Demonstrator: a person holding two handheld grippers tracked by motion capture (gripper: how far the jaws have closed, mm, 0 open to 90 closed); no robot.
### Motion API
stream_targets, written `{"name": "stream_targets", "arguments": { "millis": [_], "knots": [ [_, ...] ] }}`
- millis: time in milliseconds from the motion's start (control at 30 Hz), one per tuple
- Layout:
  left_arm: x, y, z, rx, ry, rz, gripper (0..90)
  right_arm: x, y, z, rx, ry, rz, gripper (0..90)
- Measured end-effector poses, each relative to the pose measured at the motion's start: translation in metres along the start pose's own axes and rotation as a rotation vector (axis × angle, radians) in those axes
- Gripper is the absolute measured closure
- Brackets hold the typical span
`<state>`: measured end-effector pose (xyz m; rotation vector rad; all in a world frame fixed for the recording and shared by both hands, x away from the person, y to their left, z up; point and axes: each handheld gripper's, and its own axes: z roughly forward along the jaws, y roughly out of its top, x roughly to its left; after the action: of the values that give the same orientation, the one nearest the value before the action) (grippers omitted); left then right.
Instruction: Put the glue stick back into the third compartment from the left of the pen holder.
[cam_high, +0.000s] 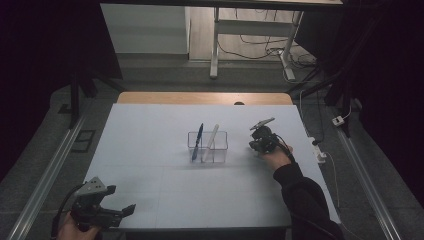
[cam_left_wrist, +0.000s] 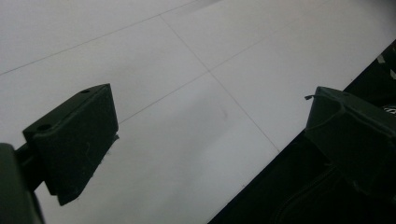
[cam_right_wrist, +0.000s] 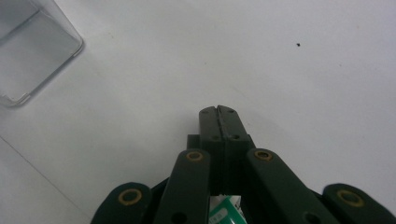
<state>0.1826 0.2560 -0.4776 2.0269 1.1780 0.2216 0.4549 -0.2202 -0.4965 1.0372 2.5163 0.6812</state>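
A clear plastic holder with two compartments stands at the middle of the white table. A blue pen leans in its left compartment and a white pen in its right one. My right gripper is just right of the holder, low over the table, its jaws pressed together with nothing between them. In the right gripper view the shut gripper points at bare table, with a corner of the holder at the upper left. My left gripper stands open at the table's front left edge; its black fingers are wide apart.
The table's front edge runs diagonally under the left gripper, with dark floor beyond it. A wooden strip borders the table's far side. Behind it stand desk legs and loose cables on the floor. A power strip lies off the table's right edge.
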Motion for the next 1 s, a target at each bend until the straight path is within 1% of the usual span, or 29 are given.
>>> {"name": "stream_targets", "arguments": {
  "millis": [133, 233, 300, 500, 600, 733, 1000],
  "knots": [
    [0.000, 0.000, 0.000, 0.001, 0.000, 0.001, 2.6, -0.002, -0.002, -0.001, 0.000, 0.000, 0.008, 89.6],
    [0.000, 0.000, 0.000, 0.001, 0.000, 0.001, 2.6, -0.004, -0.003, -0.001, -0.001, 0.011, 0.026, 89.6],
    [0.000, 0.000, 0.000, 0.001, 0.000, 0.001, 2.6, -0.005, -0.004, -0.002, -0.005, 0.010, 0.032, 89.6],
    [0.000, 0.000, 0.000, 0.001, 0.001, 0.003, 2.6, -0.007, -0.010, -0.006, 0.005, 0.024, 0.045, 89.6],
    [-0.001, 0.000, 0.000, 0.002, 0.003, 0.005, 2.6, -0.007, -0.013, -0.009, 0.000, 0.037, 0.055, 89.6],
    [-0.001, 0.000, 0.000, 0.003, 0.004, 0.006, 2.6, -0.005, -0.018, -0.014, -0.001, 0.059, 0.060, 89.6],
    [-0.001, 0.000, 0.000, 0.003, 0.006, 0.006, 2.6, 0.003, -0.024, -0.021, 0.010, 0.080, 0.039, 89.6]
  ]
}}
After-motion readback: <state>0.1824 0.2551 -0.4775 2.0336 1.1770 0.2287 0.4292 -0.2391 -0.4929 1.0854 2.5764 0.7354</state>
